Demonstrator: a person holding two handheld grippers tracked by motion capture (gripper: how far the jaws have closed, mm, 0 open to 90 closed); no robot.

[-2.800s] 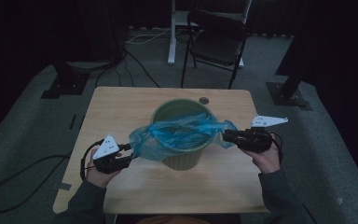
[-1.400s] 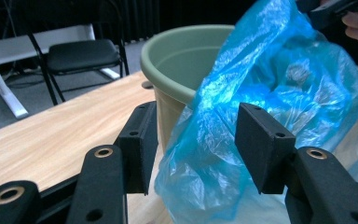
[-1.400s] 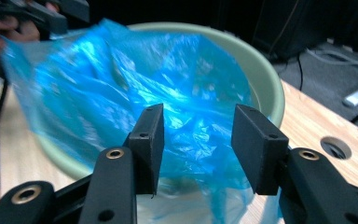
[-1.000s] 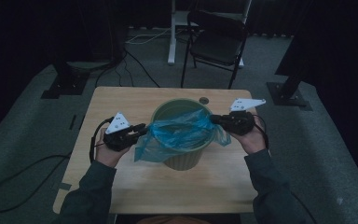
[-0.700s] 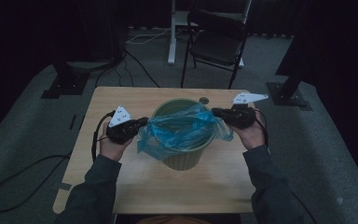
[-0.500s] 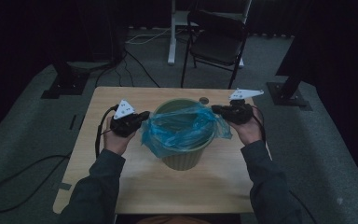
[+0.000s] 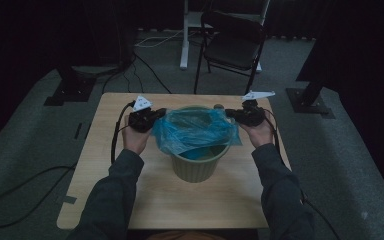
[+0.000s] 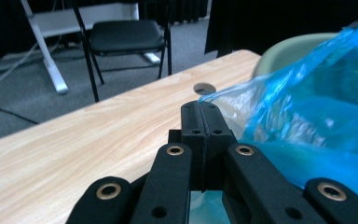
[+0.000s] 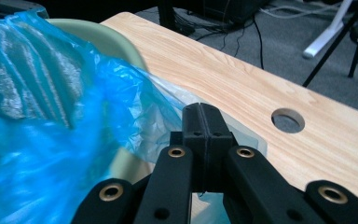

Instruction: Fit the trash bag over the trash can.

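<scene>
Both tools are closed and each pinches an edge of the blue bag (image 7: 195,131): the left tool (image 7: 156,116) holds the bag's edge just in front of its tips, and the right tool (image 7: 231,115) does the same on the opposite side. The bag hangs between them, spread over the mouth of the green bin (image 7: 200,162) that stands on the surface (image 7: 100,165). To do this step well, I think the hands should pull apart evenly, keep the film tight, and lower each edge outside the rim, without tearing it.
</scene>
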